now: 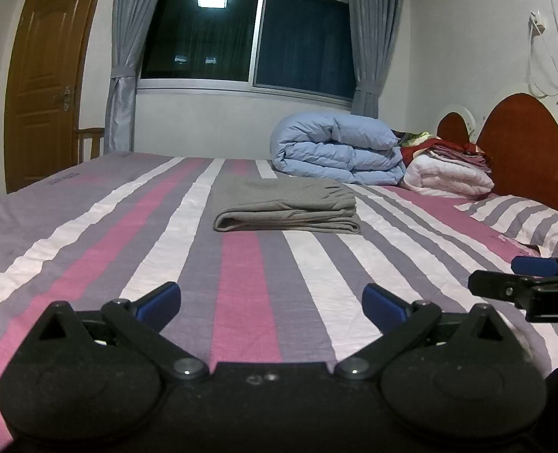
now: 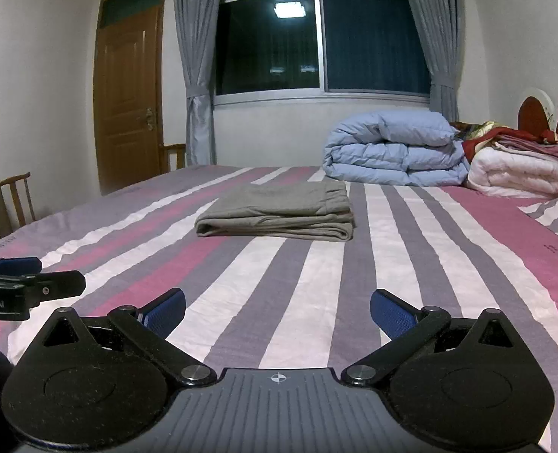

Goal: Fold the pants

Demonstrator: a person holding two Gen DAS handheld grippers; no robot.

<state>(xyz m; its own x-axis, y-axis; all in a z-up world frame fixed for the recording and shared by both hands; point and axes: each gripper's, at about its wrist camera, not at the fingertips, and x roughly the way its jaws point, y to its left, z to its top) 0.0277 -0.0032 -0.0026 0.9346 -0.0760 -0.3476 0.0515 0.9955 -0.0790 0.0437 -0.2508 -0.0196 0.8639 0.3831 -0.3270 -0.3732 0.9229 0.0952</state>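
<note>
Pants of soft grey knit cotton (image 1: pixel 284 204) lie already folded into a flat, layered rectangle out on the striped pink, purple and white bedsheet (image 1: pixel 241 302), at about twelve o'clock from the left black two-finger gripper with blue pads (image 1: pixel 271 302) and at about eleven o'clock from the right black two-finger gripper with blue pads (image 2: pixel 277 307). Both tools hang low over the near part of the bed, well apart from the garment, each with its fingers spread wide and nothing between them. From the left camera the right tool's tip pokes in at three o'clock; from the right camera the left tool shows at nine o'clock. I judge the folding as good as done, since the bundle sits squared with its rounded fold edge facing the grippers. The cloth looks light, limp and not at all slippery or fragile; it would sag and spill open if lifted by one layer only. Any further hold, I think, is best taken on the thick near fold, pinching all layers together at its two corners, one tool to each, so the stack keeps its shape. Behind the pants, at one o'clock, a rolled pale blue quilt (image 1: pixel 339 149) rests beside a folded white duvet (image 1: pixel 448 177) near the red rounded wooden headboard (image 1: pixel 524 143).
</note>
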